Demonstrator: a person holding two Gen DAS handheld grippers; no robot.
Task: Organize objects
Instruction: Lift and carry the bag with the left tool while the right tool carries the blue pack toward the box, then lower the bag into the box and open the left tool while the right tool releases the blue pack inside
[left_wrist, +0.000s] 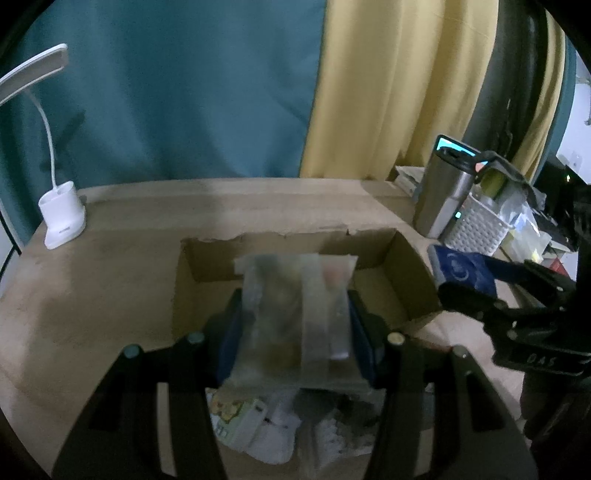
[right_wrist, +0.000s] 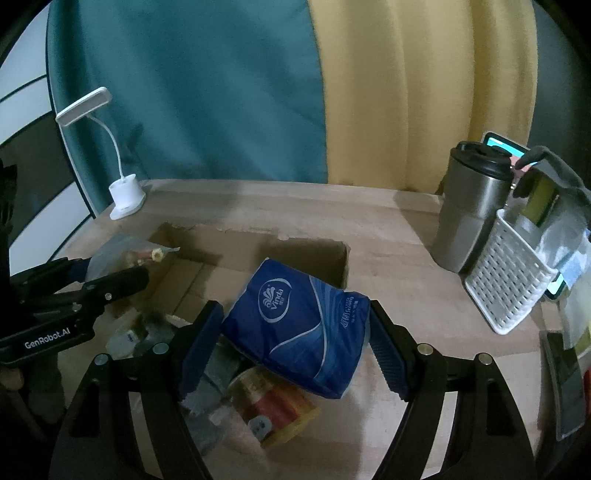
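Two blue pads of my left gripper (left_wrist: 295, 332) press on either side of a clear plastic packet (left_wrist: 295, 314) in the left wrist view, so that gripper is clamped on it. The packet hangs above the open cardboard box (left_wrist: 402, 273), whose torn flaps lie flat on the wooden table (left_wrist: 92, 295). Below the packet, at the near end of the box, sit some white wrapped items (blurred, so I cannot name them). A white desk lamp (left_wrist: 61, 218) stands at the far left of the table. At the right edge, my right gripper (left_wrist: 476, 280) holds a blue tissue pack (left_wrist: 463, 271) just beside the box's right wall. Behind it stand a steel tumbler (left_wrist: 443, 195) and a white perforated basket (left_wrist: 476, 229).

From the right wrist view, my right gripper (right_wrist: 295, 339) is closed on the blue tissue pack (right_wrist: 299, 325), marked Vinda, its pads touching both sides. The pack is tilted, above the near right part of the box (right_wrist: 343, 266). Under it lie a red and gold packet (right_wrist: 273, 402) and grey wrapped things. To the left, my left gripper (right_wrist: 110, 273) carries the clear packet (right_wrist: 122, 251) over the box's left end. The lamp (right_wrist: 125, 195), tumbler (right_wrist: 469, 210) and basket (right_wrist: 509, 277) stand on the table (right_wrist: 406, 258).
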